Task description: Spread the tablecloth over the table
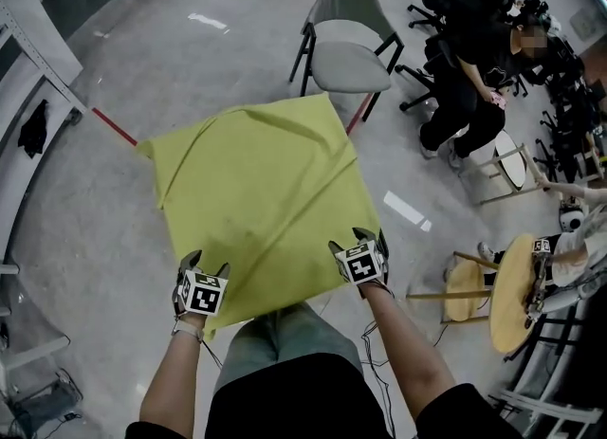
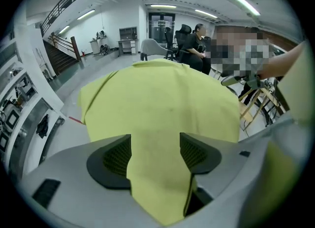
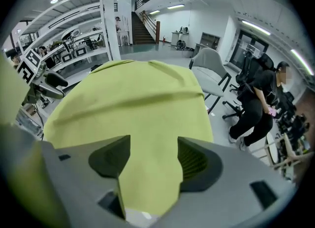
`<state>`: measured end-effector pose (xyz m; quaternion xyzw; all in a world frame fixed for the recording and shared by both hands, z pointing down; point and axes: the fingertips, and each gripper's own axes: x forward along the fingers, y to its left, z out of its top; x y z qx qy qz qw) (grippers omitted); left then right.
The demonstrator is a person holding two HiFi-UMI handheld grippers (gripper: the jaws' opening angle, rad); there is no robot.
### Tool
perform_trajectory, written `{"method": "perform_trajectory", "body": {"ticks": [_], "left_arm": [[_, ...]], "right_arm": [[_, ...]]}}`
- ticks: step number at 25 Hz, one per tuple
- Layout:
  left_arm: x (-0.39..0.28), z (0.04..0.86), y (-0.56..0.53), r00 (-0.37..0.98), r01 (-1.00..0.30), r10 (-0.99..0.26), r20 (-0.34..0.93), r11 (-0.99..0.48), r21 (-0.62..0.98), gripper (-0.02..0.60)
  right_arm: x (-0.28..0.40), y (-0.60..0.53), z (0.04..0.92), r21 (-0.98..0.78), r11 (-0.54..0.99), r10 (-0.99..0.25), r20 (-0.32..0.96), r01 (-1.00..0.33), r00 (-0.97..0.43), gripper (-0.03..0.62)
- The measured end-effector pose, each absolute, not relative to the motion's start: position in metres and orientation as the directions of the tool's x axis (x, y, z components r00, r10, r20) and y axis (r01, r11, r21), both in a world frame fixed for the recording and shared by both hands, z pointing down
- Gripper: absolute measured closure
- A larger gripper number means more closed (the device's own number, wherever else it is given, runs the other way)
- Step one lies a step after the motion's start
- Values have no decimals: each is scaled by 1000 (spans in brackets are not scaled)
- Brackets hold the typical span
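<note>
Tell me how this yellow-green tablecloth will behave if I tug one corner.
The tablecloth is probably floppy: it shows creases, and its near corner hangs down. It looks thin and light, so a tug would likely drag the whole sheet rather than stretch it. Lifted by one corner, it would likely hang limp.

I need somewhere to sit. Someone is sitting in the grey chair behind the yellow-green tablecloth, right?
Not quite. The grey chair behind the yellow-green tablecloth is empty, with nobody sitting in it. The head view shows this. The person in black sits off to the right, apart from that chair.
</note>
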<state>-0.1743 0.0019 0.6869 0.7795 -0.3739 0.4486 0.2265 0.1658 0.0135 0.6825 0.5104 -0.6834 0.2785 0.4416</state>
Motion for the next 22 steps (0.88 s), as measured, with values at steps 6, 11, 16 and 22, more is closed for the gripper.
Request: {"method": "perform_trajectory", "body": {"ticks": [6,11,16,22], "left_arm": [[-175,712,37,324,-785,-333,886,-617,55,275],[-175,729,56,331,-773,-284,900,-629,86,275],[-173,746,77,332,-749,-203,921,-650,127,275],[-172,751,81,302,-741,-233,924,-668,73,275]], "right_arm": [[151,60,710,41,354,-368,925,-935,-99,306],[140,83,734,13,378,-295,950,-926,-108,306],[136,97,754,-34,355,-242,962,-934,-127,306],[137,95,750,-56,355,-233,961,-933,-146,306]]}}
